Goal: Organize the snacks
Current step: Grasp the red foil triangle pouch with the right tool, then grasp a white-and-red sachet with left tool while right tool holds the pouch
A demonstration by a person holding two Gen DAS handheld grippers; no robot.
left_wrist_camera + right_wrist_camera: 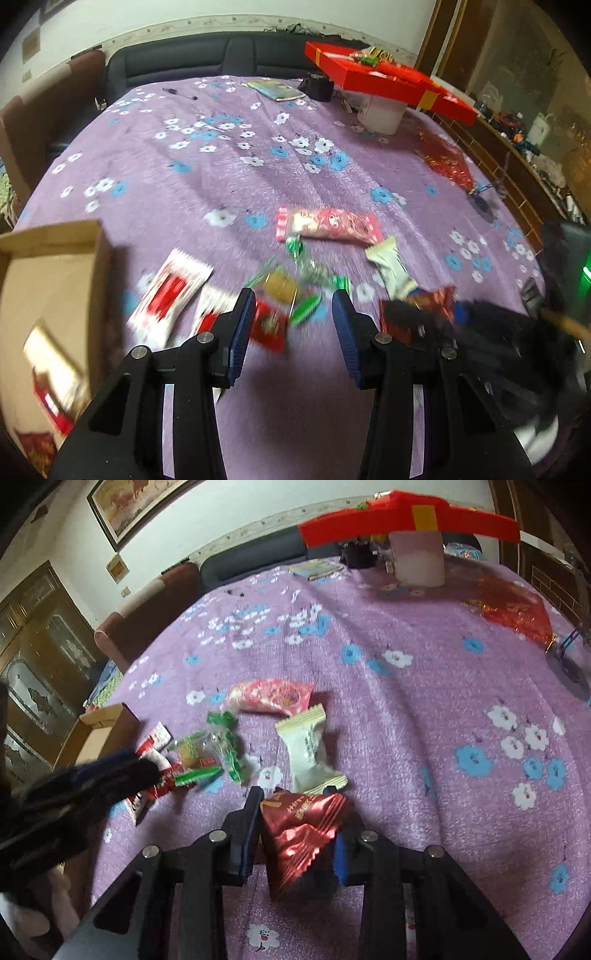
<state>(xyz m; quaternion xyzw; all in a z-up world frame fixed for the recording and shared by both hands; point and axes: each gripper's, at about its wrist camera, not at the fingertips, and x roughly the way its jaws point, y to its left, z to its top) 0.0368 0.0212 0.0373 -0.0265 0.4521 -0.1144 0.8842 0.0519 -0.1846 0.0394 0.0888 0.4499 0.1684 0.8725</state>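
The right hand-held gripper [297, 814] clamps a dark red foil snack packet [301, 834] above the purple floral worktop [424, 716]. A pale green packet [308, 749] lies just beyond it.

Left gripper [293, 310] is held low and level, jaws spread wide, nothing gripped between them. Right gripper [295, 821] is seen closed, jaws clamped on a dark red foil packet [301, 834].
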